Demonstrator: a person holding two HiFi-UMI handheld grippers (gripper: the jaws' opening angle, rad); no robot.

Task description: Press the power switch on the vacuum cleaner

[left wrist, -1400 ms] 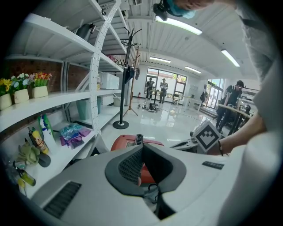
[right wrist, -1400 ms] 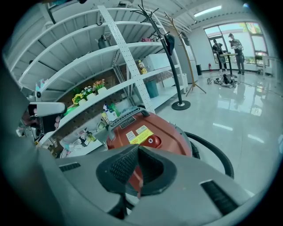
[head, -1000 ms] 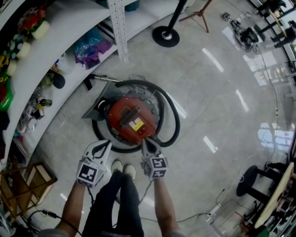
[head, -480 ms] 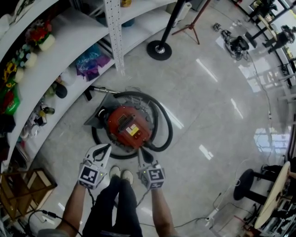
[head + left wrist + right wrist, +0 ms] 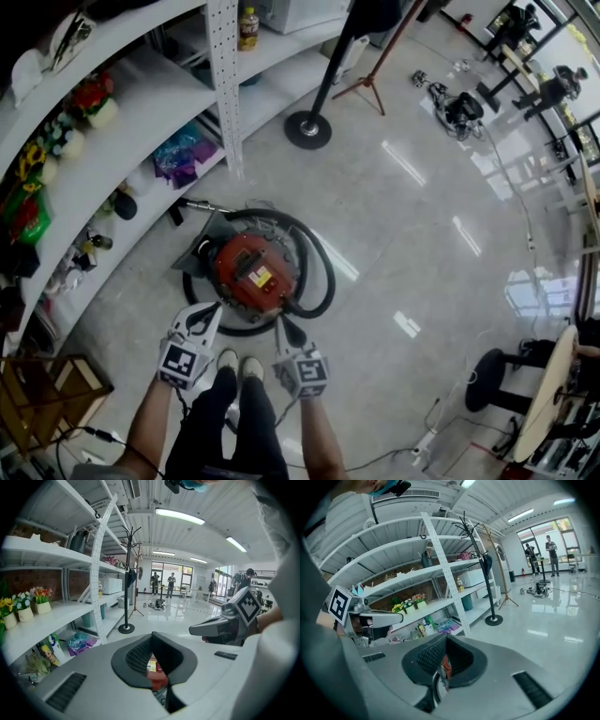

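hovering just below centre of the head view, the left gripper (image 5: 214,310) and the right gripper (image 5: 280,324) both point up-frame at the red vacuum cleaner (image 5: 248,272), which sits on the shiny grey floor (image 5: 412,253) left of centre, with its black hose (image 5: 323,270) looped around it. the left gripper's tips sit just off the vacuum's lower-left edge, the right gripper's tips at its lower-right edge by the hose; whether either touches can't be told. in the left gripper view the left gripper (image 5: 152,637) has its jaw tips pressed together with nothing pinched, and a patch of the red vacuum cleaner (image 5: 157,676) shows through the hollow behind them, the right gripper (image 5: 218,628) off at mid-right. in the right gripper view the right gripper (image 5: 446,639) is likewise closed tip to tip and empty, a sliver of red vacuum cleaner (image 5: 446,666) below, the left gripper (image 5: 379,618) at the left edge. the power switch itself can't be picked out. white shelves (image 5: 141,127) curve down the left side, and a black stand base (image 5: 307,129) sits top centre. the person's pale shoes (image 5: 236,362) show at the bottom.
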